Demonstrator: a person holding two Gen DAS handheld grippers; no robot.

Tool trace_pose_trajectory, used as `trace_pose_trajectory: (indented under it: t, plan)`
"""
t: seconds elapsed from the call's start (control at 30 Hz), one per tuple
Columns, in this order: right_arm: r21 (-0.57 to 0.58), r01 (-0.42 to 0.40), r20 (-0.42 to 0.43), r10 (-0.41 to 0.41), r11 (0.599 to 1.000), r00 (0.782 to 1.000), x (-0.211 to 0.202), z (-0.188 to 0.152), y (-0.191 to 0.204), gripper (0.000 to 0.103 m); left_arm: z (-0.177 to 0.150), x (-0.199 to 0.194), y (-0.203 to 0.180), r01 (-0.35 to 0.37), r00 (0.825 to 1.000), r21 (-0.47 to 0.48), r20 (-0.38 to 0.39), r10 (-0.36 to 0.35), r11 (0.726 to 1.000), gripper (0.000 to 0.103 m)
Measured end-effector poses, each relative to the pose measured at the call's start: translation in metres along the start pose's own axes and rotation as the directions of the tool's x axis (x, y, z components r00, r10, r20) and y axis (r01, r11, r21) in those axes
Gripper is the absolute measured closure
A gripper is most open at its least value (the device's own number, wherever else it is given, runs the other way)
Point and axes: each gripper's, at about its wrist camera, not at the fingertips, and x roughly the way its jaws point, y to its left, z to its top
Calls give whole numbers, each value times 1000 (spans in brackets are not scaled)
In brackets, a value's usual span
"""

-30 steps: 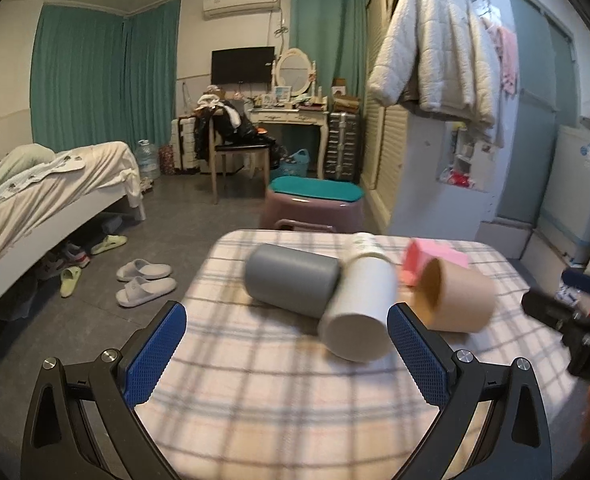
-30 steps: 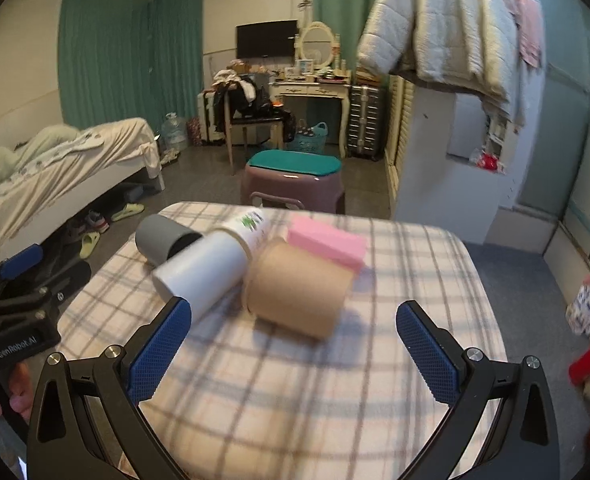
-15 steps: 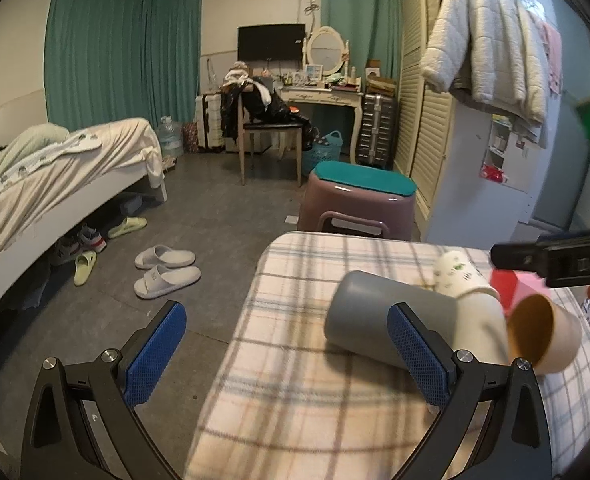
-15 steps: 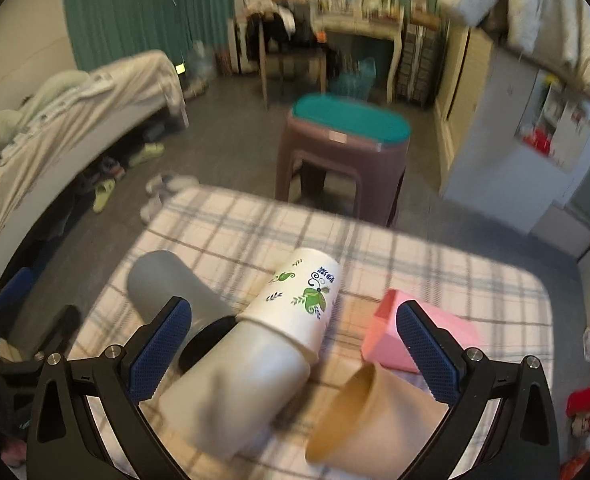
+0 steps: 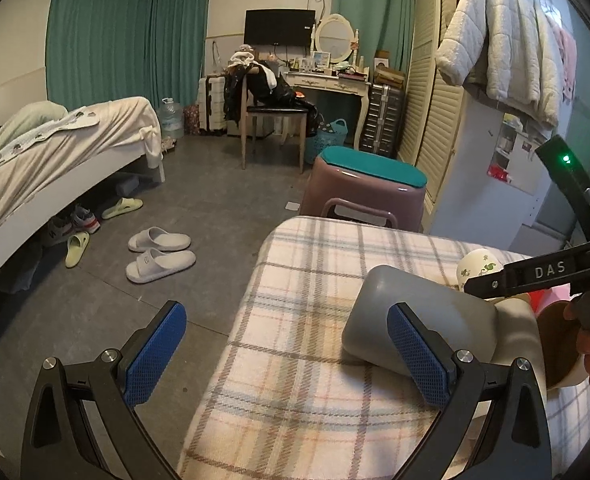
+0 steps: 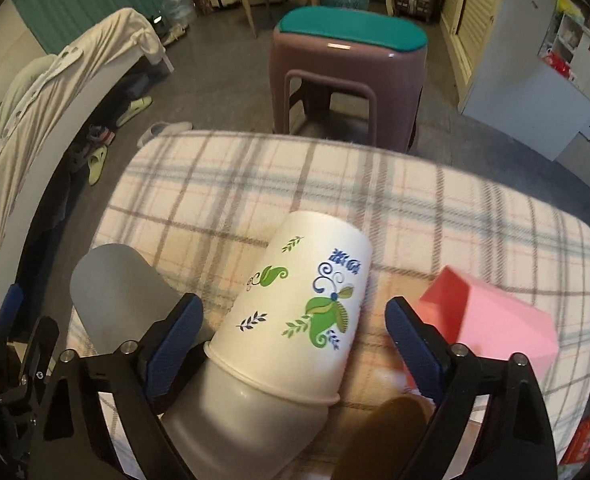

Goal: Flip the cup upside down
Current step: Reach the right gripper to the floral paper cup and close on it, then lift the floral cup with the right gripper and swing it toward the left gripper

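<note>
I am holding my left gripper (image 5: pixel 291 354) with its jaws spread wide and gripping nothing, over the near left edge of the checked tablecloth (image 5: pixel 295 280). The grey cup (image 5: pixel 419 320) is lying on its side just past my left gripper's right finger (image 5: pixel 417 360), its closed base pointing back toward the left. My right gripper (image 6: pixel 293 334) is also standing open, its jaws straddling the floral cup (image 6: pixel 307 296) without clearly touching it. That cup is lying on its side, long axis running away from me and slightly right, base pointing away, its mouth slipped over a plain white cup (image 6: pixel 251 420) nearer me. Right of my right-hand finger a pink box (image 6: pixel 491 316) is resting, and a brown cup (image 6: pixel 379 436) is lying low between the jaws.
</note>
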Motion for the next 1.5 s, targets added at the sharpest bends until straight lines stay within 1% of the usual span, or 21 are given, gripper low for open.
trace_pose_trajectory:
  t: [0.07, 0.1, 0.13, 0.17, 0.2, 0.23, 0.37, 0.53, 0.7, 0.8, 0.87, 0.97, 1.03, 1.13, 1.27, 1.33, 1.43, 1.5]
  plan:
    - [0, 7, -13, -7, 1000, 1000, 3, 3, 1, 11, 0, 1, 1, 1, 1000, 1, -1, -1, 1000, 0]
    - [-7, 16, -13, -16, 1000, 1000, 4, 5, 2, 15, -1, 2, 1, 2, 1000, 1, -2, -2, 1000, 0]
    - [-7, 10, -19, -10, 1000, 1000, 5, 7, 3, 23, -1, 2, 0, 3, 1000, 0, -3, -3, 1000, 0]
    - [-8, 10, -26, -10, 1000, 1000, 6, 8, 3, 28, -1, 2, 0, 3, 1000, -1, -4, -3, 1000, 0]
    - [-9, 12, -31, -12, 1000, 999, 5, 9, 4, 34, -1, 3, 1, 2, 1000, -2, -7, -2, 1000, 0]
    - [-14, 14, -34, -15, 1000, 999, 5, 10, 5, 36, -1, 3, 2, 2, 1000, -3, -7, -2, 1000, 0]
    - [-24, 12, -25, -13, 1000, 1000, 5, 14, 5, 37, 0, 1, 4, -1, 1000, -11, -1, 1, 1000, 0]
    - [-19, 17, 49, -16, 1000, 999, -17, 20, 1, 38, 0, -6, 7, -9, 1000, -12, 6, 9, 1000, 0]
    - [-33, 20, 158, -14, 999, 987, -66, 25, 5, 39, 5, -22, 4, -10, 999, -5, 32, 11, 1000, 0]
    - [-48, 19, 217, -8, 999, 976, -102, 18, 10, 39, 7, -37, 0, -5, 998, 1, 55, 5, 1000, 0]
    - [-59, 15, 238, 0, 998, 971, -122, 7, 13, 39, 8, -50, -3, -1, 997, 4, 76, 1, 1000, 0]
    - [-78, 9, 262, 12, 997, 965, -151, -22, 18, 39, 6, -71, -10, 13, 994, 7, 105, -14, 1000, 0]
    - [-83, 4, 264, 19, 997, 964, -164, -47, 18, 39, 5, -84, -15, 27, 992, 11, 121, -29, 1000, 0]
    - [-77, -7, 251, 27, 997, 968, -173, -87, 17, 39, -1, -103, -27, 46, 990, 23, 132, -48, 999, 0]
    - [-34, -32, 204, 38, 999, 978, -162, -144, 3, 39, -16, -121, -41, 59, 993, 38, 104, -63, 998, 0]
    - [-12, -35, 178, 36, 999, 983, -150, -164, -5, 39, -26, -129, -47, 66, 993, 51, 93, -71, 997, 0]
    - [12, -4, 154, 2, 1000, 988, -132, -190, -13, 39, -40, -139, -54, 75, 993, 64, 83, -81, 995, 0]
    - [37, -6, 141, 1, 999, 990, -120, -200, -19, 39, -46, -144, -60, 80, 993, 71, 77, -86, 994, 0]
